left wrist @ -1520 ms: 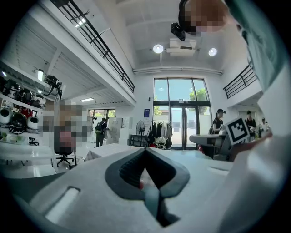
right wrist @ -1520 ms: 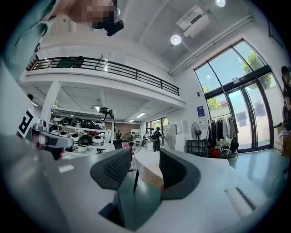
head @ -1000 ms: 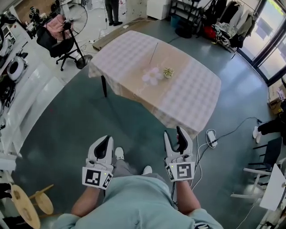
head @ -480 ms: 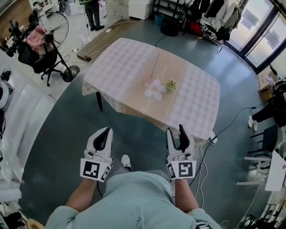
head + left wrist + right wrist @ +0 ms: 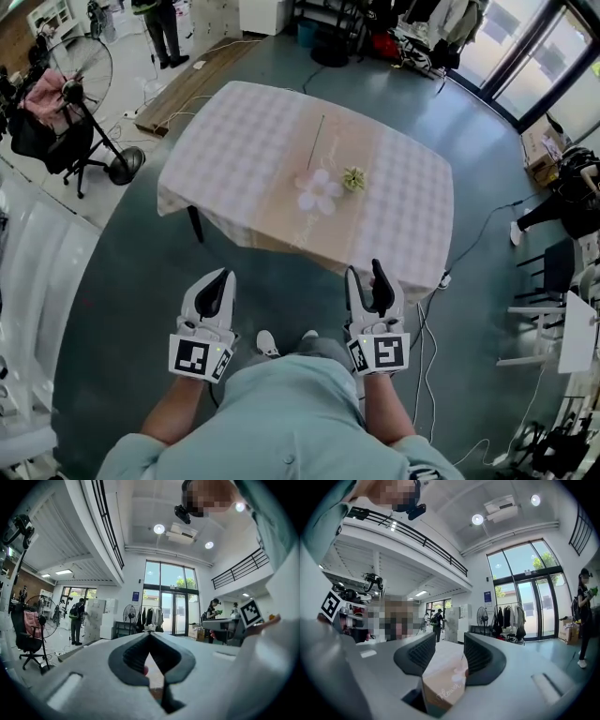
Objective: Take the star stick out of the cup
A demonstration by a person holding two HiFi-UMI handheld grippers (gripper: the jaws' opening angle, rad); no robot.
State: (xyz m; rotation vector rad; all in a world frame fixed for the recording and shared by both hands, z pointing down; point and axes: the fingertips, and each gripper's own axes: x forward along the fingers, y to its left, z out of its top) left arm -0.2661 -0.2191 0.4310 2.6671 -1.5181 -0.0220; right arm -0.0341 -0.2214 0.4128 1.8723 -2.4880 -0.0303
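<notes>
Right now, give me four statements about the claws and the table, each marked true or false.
1. The left claw and the right claw are both short of the table, touching nothing on it. True.
2. The right claw is shut. False: its jaws stand apart with nothing between them.
3. The left claw grips the thin stick. False: its jaws meet at the tips on nothing, and the stick is over on the table.
4. A pink flower-shaped object sits on the table's beige runner. True.
</notes>
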